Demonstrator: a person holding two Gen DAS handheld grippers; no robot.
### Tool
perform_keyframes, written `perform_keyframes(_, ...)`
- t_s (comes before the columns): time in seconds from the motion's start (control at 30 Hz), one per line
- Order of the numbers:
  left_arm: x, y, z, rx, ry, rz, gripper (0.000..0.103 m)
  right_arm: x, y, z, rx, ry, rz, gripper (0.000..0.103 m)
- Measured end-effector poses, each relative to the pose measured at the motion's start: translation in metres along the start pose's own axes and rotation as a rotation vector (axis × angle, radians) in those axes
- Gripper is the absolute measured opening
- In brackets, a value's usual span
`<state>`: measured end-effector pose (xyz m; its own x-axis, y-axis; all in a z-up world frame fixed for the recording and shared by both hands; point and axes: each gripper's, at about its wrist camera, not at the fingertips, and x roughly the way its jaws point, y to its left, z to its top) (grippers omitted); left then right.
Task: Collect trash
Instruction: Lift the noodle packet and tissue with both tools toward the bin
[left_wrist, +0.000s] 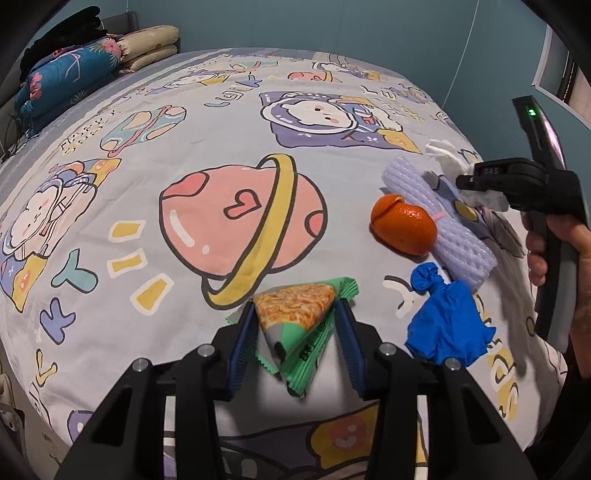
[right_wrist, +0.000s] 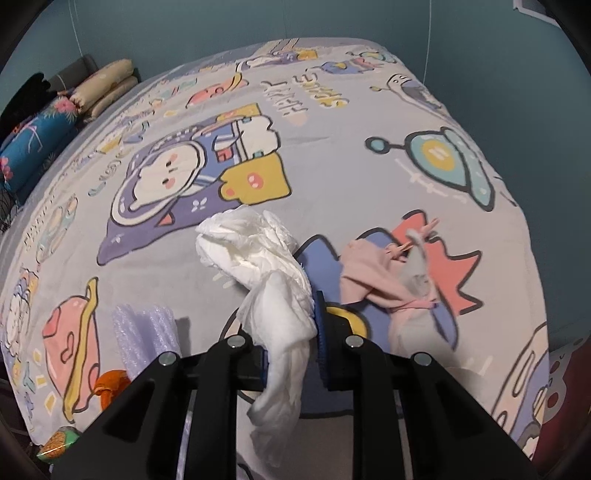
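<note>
My left gripper (left_wrist: 295, 314) is shut on a green snack wrapper (left_wrist: 295, 325) with a noodle picture, held just above the bed. My right gripper (right_wrist: 290, 314) is shut on a crumpled white tissue (right_wrist: 258, 266), which hangs down between its blue pads; it shows from the side in the left wrist view (left_wrist: 465, 181). On the bedspread lie an orange peel (left_wrist: 402, 227), a white foam fruit net (left_wrist: 439, 218), a crumpled blue glove (left_wrist: 447, 325) and a pink cloth piece with a clip (right_wrist: 380, 273). The foam net (right_wrist: 144, 328) and peel (right_wrist: 110, 387) also show at the right wrist view's lower left.
The bed carries a grey cartoon-print bedspread (left_wrist: 221, 147). Folded quilts and pillows (left_wrist: 74, 70) are stacked at its far left end. A teal wall (left_wrist: 295, 22) runs behind the bed. The bed's right edge (right_wrist: 532, 295) drops off beside the pink cloth.
</note>
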<state>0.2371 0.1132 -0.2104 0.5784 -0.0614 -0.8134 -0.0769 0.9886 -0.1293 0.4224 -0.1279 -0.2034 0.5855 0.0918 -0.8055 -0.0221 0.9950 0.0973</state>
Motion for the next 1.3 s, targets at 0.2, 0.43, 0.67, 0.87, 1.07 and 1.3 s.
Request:
perform_keyframes(0.2,-0.021,-0.004,0.0,0.0,-0.046,-0.008,0.038,-0.024,-0.005,0.0,-0.015,-0.026,0.026,0.018)
perform_keyframes(0.43,-0.047,0.001,0.003,-0.021,-0.083,-0.029,0.036,-0.059,-0.007,-0.005,-0.049,-0.057,0.066,0.018)
perform_keyframes(0.67,-0.083,0.019,0.022,-0.069,-0.171,-0.009,0.036,-0.112,-0.014,-0.019,-0.124,-0.103,0.084,0.018)
perform_keyframes(0.87,-0.113,0.025,0.046,-0.101,-0.25,0.008,0.036,-0.148,-0.035,-0.03,-0.125,-0.138,0.102,0.018)
perform_keyframes(1.07,-0.126,0.012,0.059,-0.108,-0.276,0.002,0.036,-0.175,-0.058,-0.038,-0.096,-0.164,0.114,0.018)
perform_keyframes(1.3,-0.13,-0.022,0.065,-0.052,-0.285,-0.022,0.036,-0.199,-0.086,-0.043,-0.045,-0.194,0.116,0.018)
